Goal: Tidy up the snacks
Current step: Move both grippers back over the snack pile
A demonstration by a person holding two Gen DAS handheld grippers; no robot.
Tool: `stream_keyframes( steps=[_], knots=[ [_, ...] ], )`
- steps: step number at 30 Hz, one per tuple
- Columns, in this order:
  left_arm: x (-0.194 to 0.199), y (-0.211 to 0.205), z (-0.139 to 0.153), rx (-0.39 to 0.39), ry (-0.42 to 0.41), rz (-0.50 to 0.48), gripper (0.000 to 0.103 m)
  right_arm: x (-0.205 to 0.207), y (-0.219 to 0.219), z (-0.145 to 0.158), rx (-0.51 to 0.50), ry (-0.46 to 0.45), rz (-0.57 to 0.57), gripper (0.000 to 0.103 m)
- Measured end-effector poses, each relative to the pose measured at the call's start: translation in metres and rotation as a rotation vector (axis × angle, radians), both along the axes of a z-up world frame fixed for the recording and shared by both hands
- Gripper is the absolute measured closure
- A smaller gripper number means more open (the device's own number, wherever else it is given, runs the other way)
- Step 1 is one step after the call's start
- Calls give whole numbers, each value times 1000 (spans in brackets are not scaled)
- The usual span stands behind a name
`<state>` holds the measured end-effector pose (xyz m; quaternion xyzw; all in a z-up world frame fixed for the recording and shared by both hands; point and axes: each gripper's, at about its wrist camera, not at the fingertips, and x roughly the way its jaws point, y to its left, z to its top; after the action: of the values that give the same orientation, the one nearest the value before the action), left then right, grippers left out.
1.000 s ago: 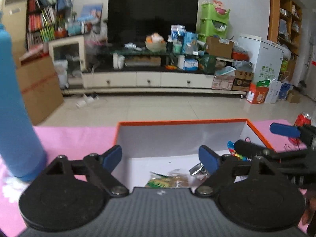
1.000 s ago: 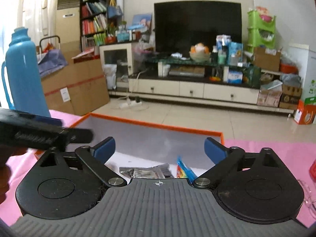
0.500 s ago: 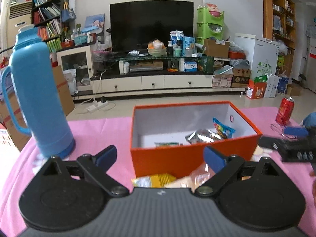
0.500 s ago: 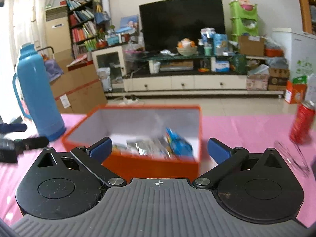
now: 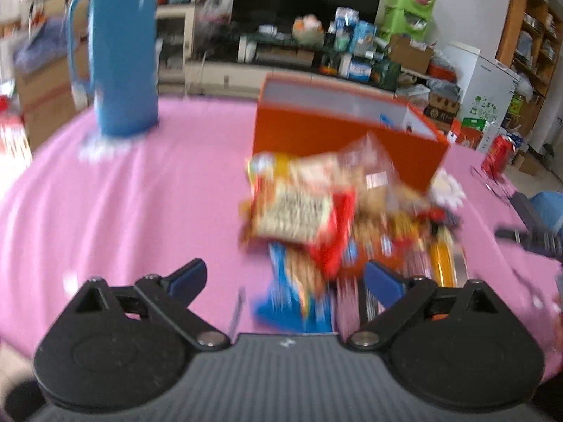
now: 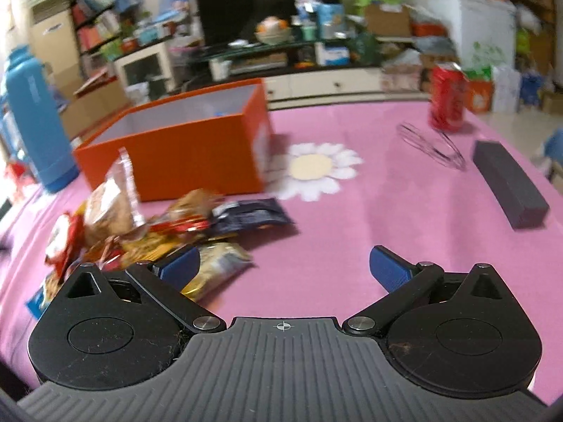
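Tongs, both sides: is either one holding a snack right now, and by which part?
Nothing is held. The left tongs are opening and the right tongs stand open, above the snack pile.

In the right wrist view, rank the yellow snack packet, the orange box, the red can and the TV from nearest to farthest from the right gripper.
1. Yellow snack packet: low left, right by the left finger of the right gripper.
2. Orange box: left of centre, behind the snack pile.
3. Red can: upper right, near the table's far edge.
4. TV: across the room, top centre.

Orange box (image 6: 169,147), pink cloth (image 6: 352,218) — white daisy print (image 6: 313,167), blue flask (image 5: 121,49)
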<state>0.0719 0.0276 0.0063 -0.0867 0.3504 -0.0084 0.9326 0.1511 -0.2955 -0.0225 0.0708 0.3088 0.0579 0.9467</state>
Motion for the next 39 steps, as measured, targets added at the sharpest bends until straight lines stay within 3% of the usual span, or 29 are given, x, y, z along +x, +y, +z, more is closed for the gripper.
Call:
stream_keyframes(
  steps=[2, 6, 11, 14, 16, 18, 19, 22, 24, 30, 33, 39],
  knots=[
    [-9, -5, -7, -12, 37, -34, 8, 5, -14, -2, 100, 29, -29, 20],
    [-12, -22, -3, 53, 4, -67, 8, 10, -32, -8, 303, 64, -39, 20],
    [16, -31, 6, 144, -35, -42, 8, 13, -38, -16, 351, 95, -69, 20],
    [46, -22, 12, 109, -20, 6, 6, 16, -42, -21, 402, 122, -82, 20],
    [66, -14, 11, -2, 20, 39, 5, 17, -41, -22, 412, 124, -80, 20],
    [83, -11, 5, -61, 50, 64, 5, 19, -37, -21, 389, 116, -72, 20],
    [89, -13, 3, -46, 51, 72, 5, 20, -35, -20, 371, 115, -67, 20],
    [105, -24, -3, 143, 41, 87, 5, 25, -28, -23, 354, 136, -42, 20],
    [107, -27, -7, 220, 25, 57, 5, 27, -28, -26, 367, 152, -29, 20],
    [105, -8, -23, 214, 52, -22, 7, 32, -22, -28, 352, 161, -14, 20],
    [98, 14, -23, 187, 67, 11, 7, 34, -16, -29, 342, 174, 6, 20],
    [82, 54, -34, 264, 162, 106, 12, 37, -10, -32, 316, 197, 17, 20]
  ],
)
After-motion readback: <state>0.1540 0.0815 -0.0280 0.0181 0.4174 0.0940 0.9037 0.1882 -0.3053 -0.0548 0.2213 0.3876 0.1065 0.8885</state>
